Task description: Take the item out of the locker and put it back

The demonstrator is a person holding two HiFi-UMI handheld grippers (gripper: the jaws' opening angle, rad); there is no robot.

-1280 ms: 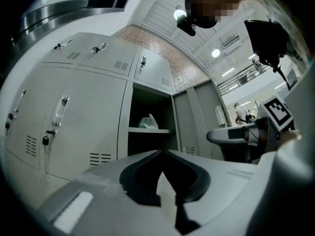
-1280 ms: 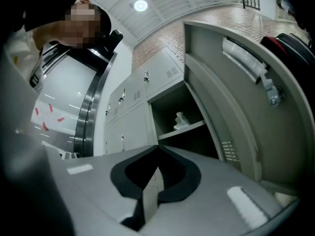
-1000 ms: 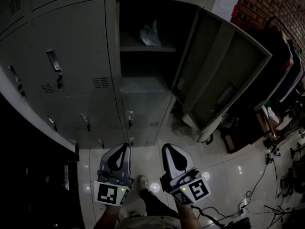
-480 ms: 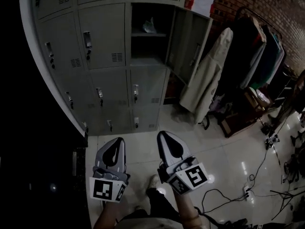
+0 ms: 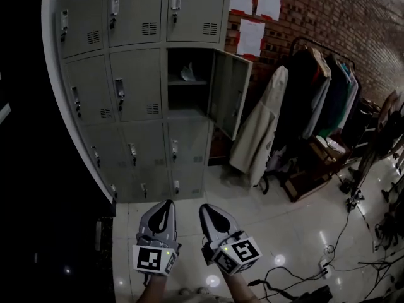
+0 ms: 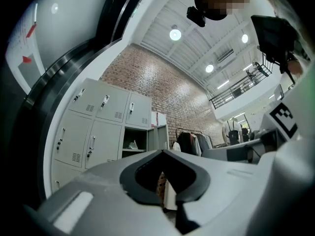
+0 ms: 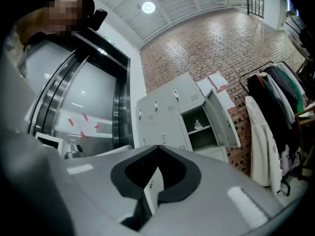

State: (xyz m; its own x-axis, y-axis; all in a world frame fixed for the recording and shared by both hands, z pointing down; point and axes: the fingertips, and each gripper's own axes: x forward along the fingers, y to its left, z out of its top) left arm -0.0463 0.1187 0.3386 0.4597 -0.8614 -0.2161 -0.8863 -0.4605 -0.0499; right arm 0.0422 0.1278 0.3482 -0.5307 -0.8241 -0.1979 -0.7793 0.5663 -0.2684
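A grey bank of lockers [image 5: 126, 87] stands far ahead, with one door [image 5: 230, 93] swung open. On that open locker's shelf lies a small pale bag-like item [image 5: 187, 73], also seen as the item [image 6: 133, 145] and the item [image 7: 198, 126] in the two gripper views. My left gripper [image 5: 167, 204] and right gripper [image 5: 205, 208] hang side by side low in the head view, well short of the lockers. Both have their tips together and hold nothing.
Coats hang on a rack [image 5: 315, 100] against the brick wall right of the lockers. Cables [image 5: 334, 245] trail over the glossy tiled floor at right. Papers [image 5: 251, 36] are pinned above the open door. A dark wall or panel [image 5: 38, 232] fills the left.
The lockers have shrunk and risen in the head view as the viewpoint drew back from them; the coat rack and brick wall came into sight. Both grippers kept their place side by side.
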